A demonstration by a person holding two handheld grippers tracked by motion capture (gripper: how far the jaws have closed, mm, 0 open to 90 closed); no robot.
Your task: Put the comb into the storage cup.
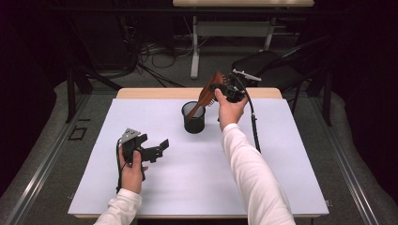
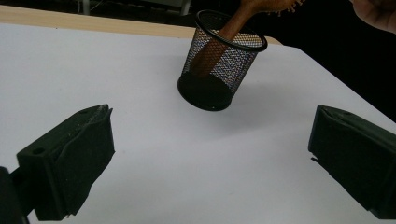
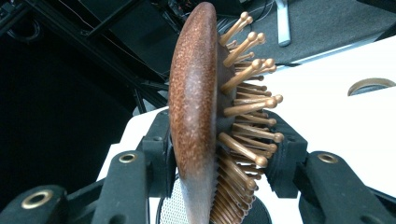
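The right claw (image 1: pixel 217 90) is clamped on the head of a wooden hairbrush (image 1: pixel 209 92). In the right gripper view, one jaw presses the smooth brown back of the head and the other presses the bristle side (image 3: pixel 243 116). The brush is tilted, with its head up toward 1 o'clock and its handle angled down into a black mesh cup (image 1: pixel 193 117). In the left gripper view, the handle (image 2: pixel 219 39) passes over the cup rim and shows through the mesh wall (image 2: pixel 233 60).

The cup stands upright on the white bench (image 1: pixel 187 173), just past its centre toward 12 o'clock.

The left claw (image 1: pixel 157 149) has its jaws apart with nothing between them. It sits at about 8 o'clock from the cup, well apart from it, just above the bench surface and pointing toward 3 o'clock.
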